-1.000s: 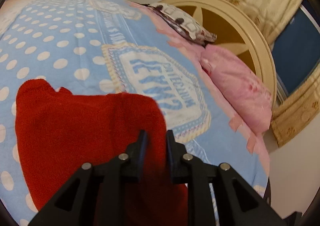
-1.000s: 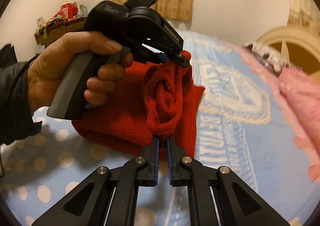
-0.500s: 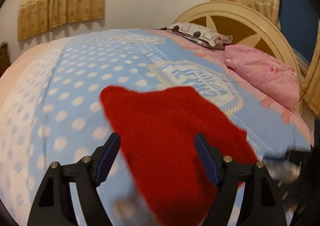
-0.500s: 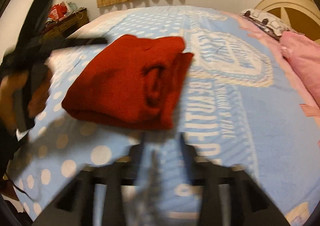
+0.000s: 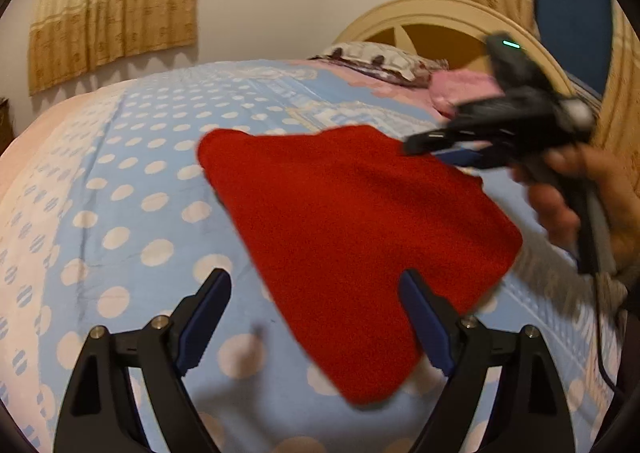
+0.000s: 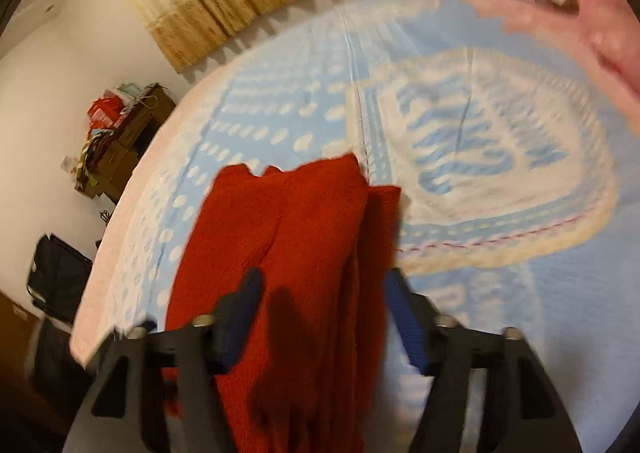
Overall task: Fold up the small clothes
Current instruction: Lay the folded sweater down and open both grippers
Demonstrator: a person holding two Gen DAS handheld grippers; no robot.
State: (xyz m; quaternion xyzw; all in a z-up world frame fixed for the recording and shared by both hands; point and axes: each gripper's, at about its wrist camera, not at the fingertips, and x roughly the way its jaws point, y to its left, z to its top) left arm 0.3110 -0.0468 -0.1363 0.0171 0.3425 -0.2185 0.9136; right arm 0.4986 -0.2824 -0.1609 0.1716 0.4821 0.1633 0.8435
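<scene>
Lying folded on the dotted blue bedspread (image 5: pixel 132 189), the red garment (image 5: pixel 352 237) sits just ahead of the left gripper (image 5: pixel 316 317), whose jaws have just been opening wide and empty; the right gripper (image 6: pixel 320 317), lately narrowing, hovers over it, gripping nothing.

The folded cloth (image 5: pixel 360 237) lies on the bed (image 5: pixel 120 181). The pillows (image 5: pixel 384 61) sit behind it, by the headboard (image 5: pixel 440 19). Curtains (image 5: pixel 112 1) hang on the wall behind the bed.
</scene>
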